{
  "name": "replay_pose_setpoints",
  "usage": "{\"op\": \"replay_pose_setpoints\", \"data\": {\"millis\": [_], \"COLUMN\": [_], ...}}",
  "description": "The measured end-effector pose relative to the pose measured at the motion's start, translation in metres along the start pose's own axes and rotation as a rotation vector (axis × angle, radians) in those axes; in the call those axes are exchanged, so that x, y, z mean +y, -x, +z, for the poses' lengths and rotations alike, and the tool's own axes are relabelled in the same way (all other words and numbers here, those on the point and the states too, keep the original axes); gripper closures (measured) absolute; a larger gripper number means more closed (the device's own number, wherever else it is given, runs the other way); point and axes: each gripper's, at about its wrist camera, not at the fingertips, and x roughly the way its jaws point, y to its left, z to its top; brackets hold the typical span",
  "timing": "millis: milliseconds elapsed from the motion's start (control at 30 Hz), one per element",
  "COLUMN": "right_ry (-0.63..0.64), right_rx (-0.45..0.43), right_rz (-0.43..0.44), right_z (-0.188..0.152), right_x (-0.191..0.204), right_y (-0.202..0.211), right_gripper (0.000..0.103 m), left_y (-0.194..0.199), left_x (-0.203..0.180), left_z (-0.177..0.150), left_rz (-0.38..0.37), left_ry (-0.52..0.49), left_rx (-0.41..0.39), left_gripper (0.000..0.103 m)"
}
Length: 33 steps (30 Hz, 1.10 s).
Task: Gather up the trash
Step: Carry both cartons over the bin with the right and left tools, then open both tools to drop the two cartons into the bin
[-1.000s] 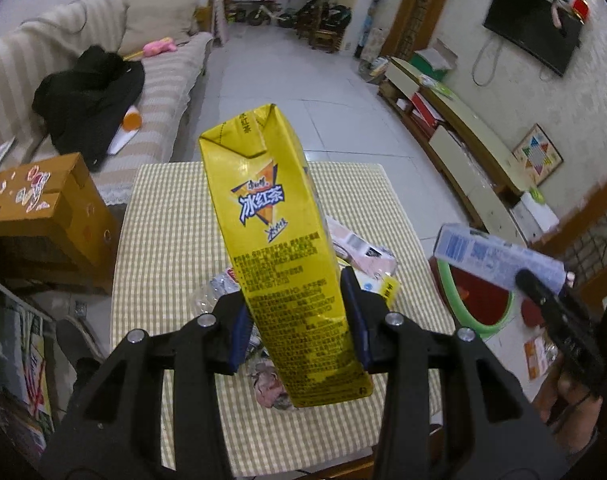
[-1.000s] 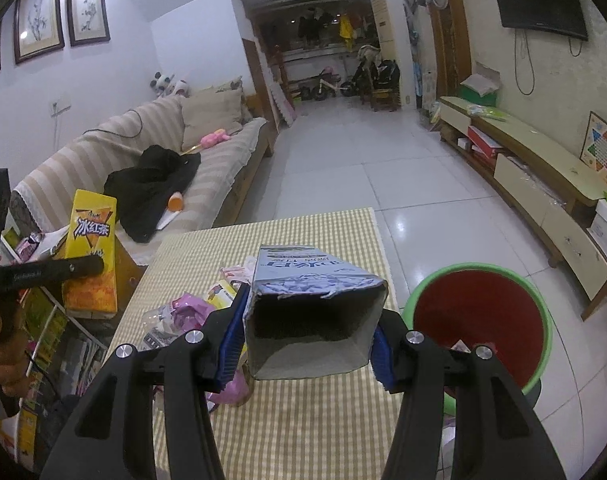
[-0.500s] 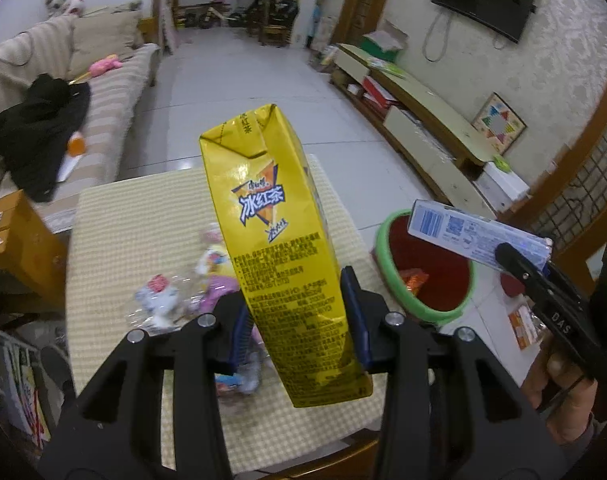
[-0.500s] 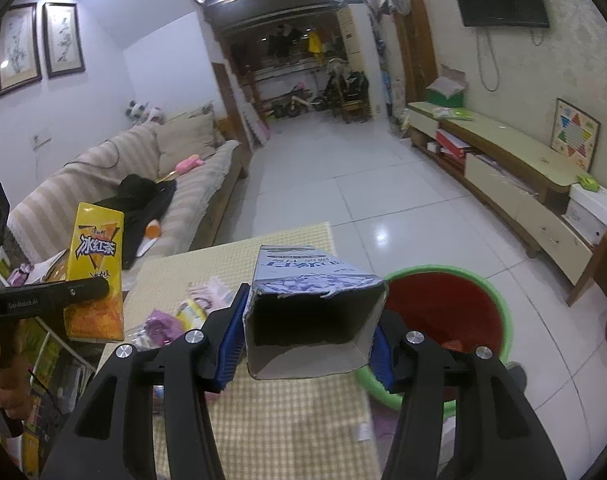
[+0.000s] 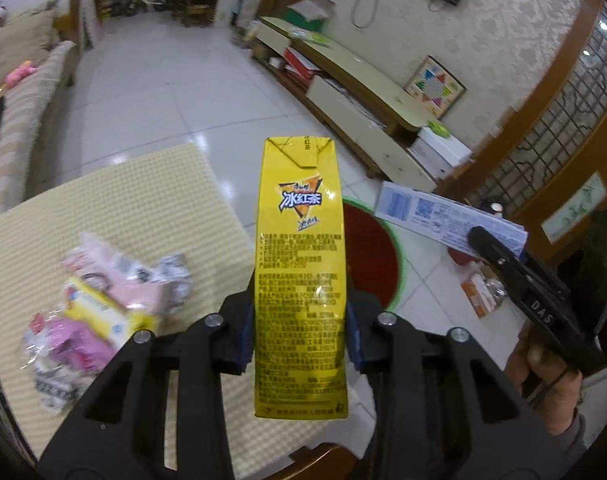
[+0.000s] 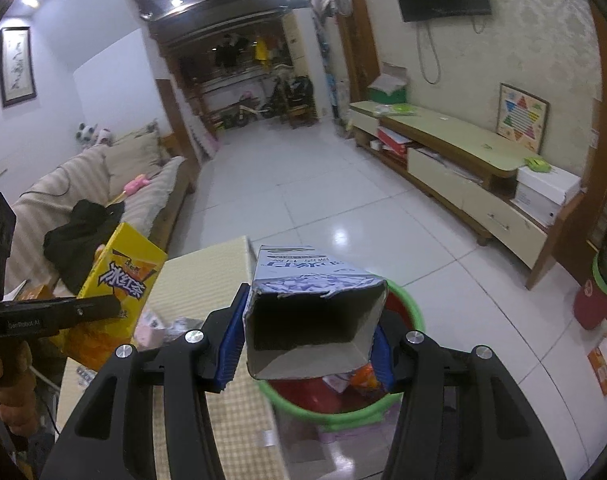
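Yellow carton [image 5: 300, 276]: upright between the pads of the left hand-held gripper [image 5: 300, 330], above the near edge of the counter; its top stands in front of the bin's rim in the left view.
Left hand-held gripper: jaws narrow, pads pressed on both sides of the yellow carton; they have just been closing a little further with the carton between them.
White carton [image 6: 315, 320]: blue print, torn open end facing the camera, held in the right hand-held gripper [image 6: 309, 344]; in the right view it overlaps the bin's near rim.
Right hand-held gripper: jaws part open, blue pads clamped on the white carton's two sides.
Bin [image 6: 407, 304]: green rim, red inside, on the floor just beside the counter; a few scraps lie in it.
Counter [image 5: 143, 204]: checked yellow cloth; a heap of wrappers [image 5: 103, 312], pink, yellow and clear, lies on its left part in the left view.
Hands: a hand [image 5: 543, 372] grips the right tool's handle; another hand [image 6: 11, 384] grips the left tool's.
Room: sofa [image 6: 63, 188] to the left, low cabinet [image 6: 455, 160] along the right wall, white tiled floor between.
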Motion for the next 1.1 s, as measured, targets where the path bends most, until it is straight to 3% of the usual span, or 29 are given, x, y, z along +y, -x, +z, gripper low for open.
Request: {"op": "replay_pose_setpoints", "data": {"millis": [333, 833, 933, 1000, 1100], "right_ry": [-0.056, -0.091, -0.092, -0.093, -0.087], "right_rx": [0.039, 0.095, 0.113, 0.121, 0.125], "right_rz": [-0.037, -0.041, -0.046, -0.049, -0.053], "right_z": [-0.006, -0.012, -0.015, -0.016, -0.017], "right_x": [-0.040, -0.062, -0.063, -0.062, -0.059], "right_y": [-0.032, -0.069, -0.076, -0.080, -0.082], "right_gripper": [0.052, 0.052, 0.051, 0.051, 0.049], "left_y": [-0.069, -0.130, -0.134, -0.132, -0.127], "left_x": [-0.043, -0.050, -0.051, -0.047, -0.039], "left_z": [0.026, 0.040, 0.042, 0.043, 0.045], "left_rz": [-0.055, -0.027, -0.031, -0.033, -0.024], "left_ry": [-0.052, -0.052, -0.043, -0.024, -0.002], "left_rx": [0.073, 0.156, 0.157, 0.145, 0.129], "left_gripper": [0.069, 0.069, 0.061, 0.049, 0.048]}}
